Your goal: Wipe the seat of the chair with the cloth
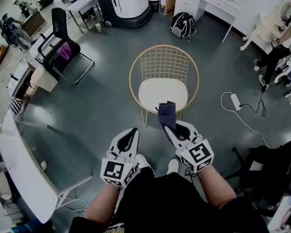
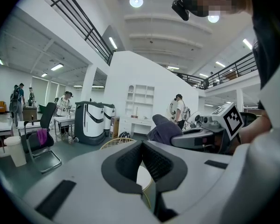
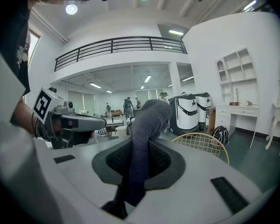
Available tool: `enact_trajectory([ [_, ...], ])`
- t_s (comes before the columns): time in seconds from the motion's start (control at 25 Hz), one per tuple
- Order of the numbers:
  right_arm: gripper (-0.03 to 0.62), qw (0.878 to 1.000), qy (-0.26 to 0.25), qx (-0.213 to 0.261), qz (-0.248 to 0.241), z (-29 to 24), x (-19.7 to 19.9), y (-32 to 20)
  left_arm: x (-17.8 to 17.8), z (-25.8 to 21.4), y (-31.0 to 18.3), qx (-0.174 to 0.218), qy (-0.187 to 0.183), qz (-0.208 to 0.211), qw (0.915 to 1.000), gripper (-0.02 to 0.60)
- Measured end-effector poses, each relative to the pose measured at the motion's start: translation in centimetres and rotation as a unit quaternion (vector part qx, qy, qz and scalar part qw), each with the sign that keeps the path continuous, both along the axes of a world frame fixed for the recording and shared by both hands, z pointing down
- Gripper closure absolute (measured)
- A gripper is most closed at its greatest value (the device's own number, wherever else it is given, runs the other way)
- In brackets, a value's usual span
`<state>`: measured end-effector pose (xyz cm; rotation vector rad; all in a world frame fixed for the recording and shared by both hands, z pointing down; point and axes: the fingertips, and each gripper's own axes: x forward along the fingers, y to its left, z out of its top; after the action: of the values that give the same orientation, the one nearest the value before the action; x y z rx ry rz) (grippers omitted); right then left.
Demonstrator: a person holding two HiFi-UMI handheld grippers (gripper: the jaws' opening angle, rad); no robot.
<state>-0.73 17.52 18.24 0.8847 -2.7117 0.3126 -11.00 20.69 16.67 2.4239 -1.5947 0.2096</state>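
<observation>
A gold wire chair (image 1: pixel 164 62) with a round back and a white seat (image 1: pixel 157 92) stands on the grey floor straight ahead. My right gripper (image 1: pixel 170 126) is shut on a dark blue-grey cloth (image 1: pixel 167 111), which sticks up past the seat's front edge. In the right gripper view the cloth (image 3: pixel 144 134) rises folded between the jaws, the chair's wire back (image 3: pixel 201 142) behind it. My left gripper (image 1: pixel 129 138) hangs to the left of the chair's front, lower, its jaws shut with nothing between them. Its own view shows the cloth (image 2: pixel 164 129) at the right.
A black office chair (image 1: pixel 63 47) stands at the left by desks. A white machine (image 1: pixel 126 1) and a black backpack (image 1: pixel 183 24) sit beyond the gold chair. A power strip with cable (image 1: pixel 236 101) lies on the floor at the right. A white table edge (image 1: pixel 19 164) runs along the left.
</observation>
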Motion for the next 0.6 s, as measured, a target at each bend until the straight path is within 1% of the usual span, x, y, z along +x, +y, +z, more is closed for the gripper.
enact_trajectory([
  [0.36, 0.525, 1.000, 0.004, 0.001, 0.026, 0.9, -4.9, -2.4, -5.4, 1.2, -2.3, 0.005, -0.003, 0.013, 0.9999, 0.569],
  [0.52, 0.525, 0.999, 0.007, 0.004, 0.035, 1.5, -5.0, -3.3, -5.9, 1.7, -3.3, 0.016, 0.000, 0.013, 0.9998, 0.569],
  [0.6, 0.525, 0.999, 0.008, 0.008, 0.038, 1.7, -5.9, -3.5, -6.7, 1.9, -3.6, 0.022, -0.001, 0.015, 0.9996, 0.569],
])
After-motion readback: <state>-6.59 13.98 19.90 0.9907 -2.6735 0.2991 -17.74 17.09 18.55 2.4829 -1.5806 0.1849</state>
